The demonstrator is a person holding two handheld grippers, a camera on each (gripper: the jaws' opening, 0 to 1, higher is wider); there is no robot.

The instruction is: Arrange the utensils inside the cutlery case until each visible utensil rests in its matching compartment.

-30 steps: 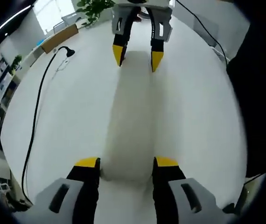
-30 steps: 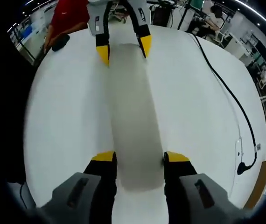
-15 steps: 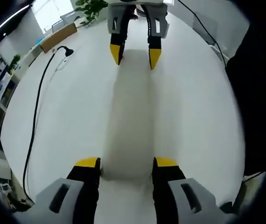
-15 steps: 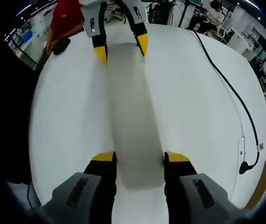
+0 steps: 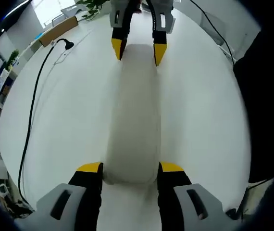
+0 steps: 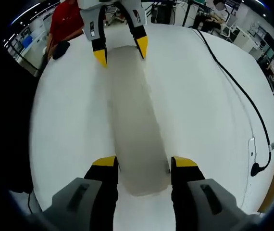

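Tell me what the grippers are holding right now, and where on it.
Both hold one long pale case: the left gripper at one end, the right gripper at the other.

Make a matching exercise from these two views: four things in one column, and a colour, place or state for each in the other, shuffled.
Things:
1. pale oblong case
2. black cable
3. person's shirt
4. plant

Descriptions:
A. red
B. green
C. trailing across the white table
D. gripped at its two ends by the left gripper and the right gripper

Pairs: 1-D, 2-C, 3-A, 4-B.
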